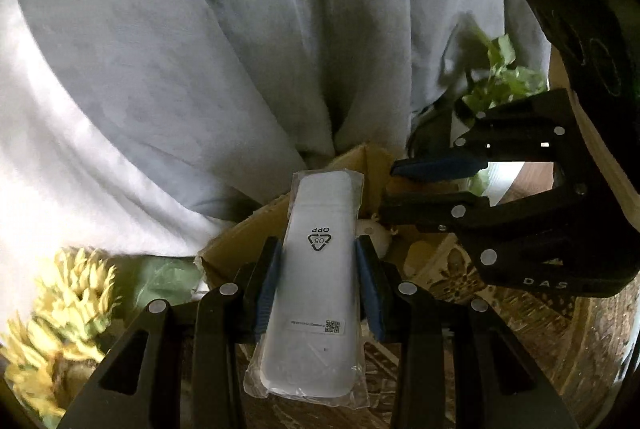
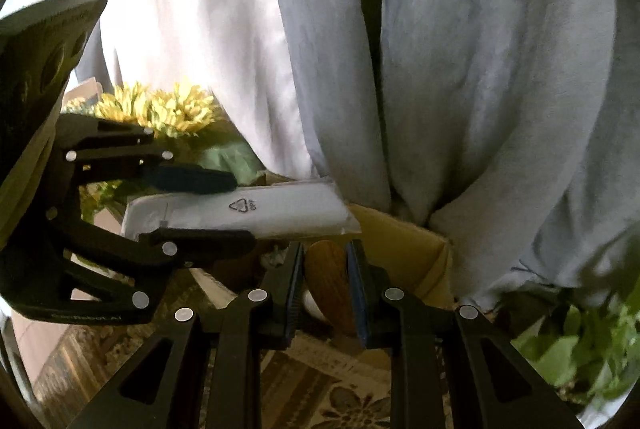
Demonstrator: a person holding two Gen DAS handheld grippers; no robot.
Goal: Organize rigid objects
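My left gripper (image 1: 318, 261) is shut on a white flat device sealed in a clear plastic bag (image 1: 316, 269), held upright over a cardboard box (image 1: 256, 229). The same white device shows in the right wrist view (image 2: 248, 213), pinched in the left gripper (image 2: 240, 207). My right gripper (image 2: 326, 273) is shut on a brown wooden oval piece (image 2: 328, 281) above the cardboard box (image 2: 396, 245). In the left wrist view the right gripper (image 1: 394, 185) reaches in from the right, just above the box.
A person in grey-white clothing (image 1: 240, 49) stands close behind the box. Yellow artificial flowers (image 1: 60, 313) lie at the left, green leaves (image 1: 500, 77) at the right. A patterned rug (image 2: 320, 389) covers the floor. A white round object (image 1: 376, 235) lies in the box.
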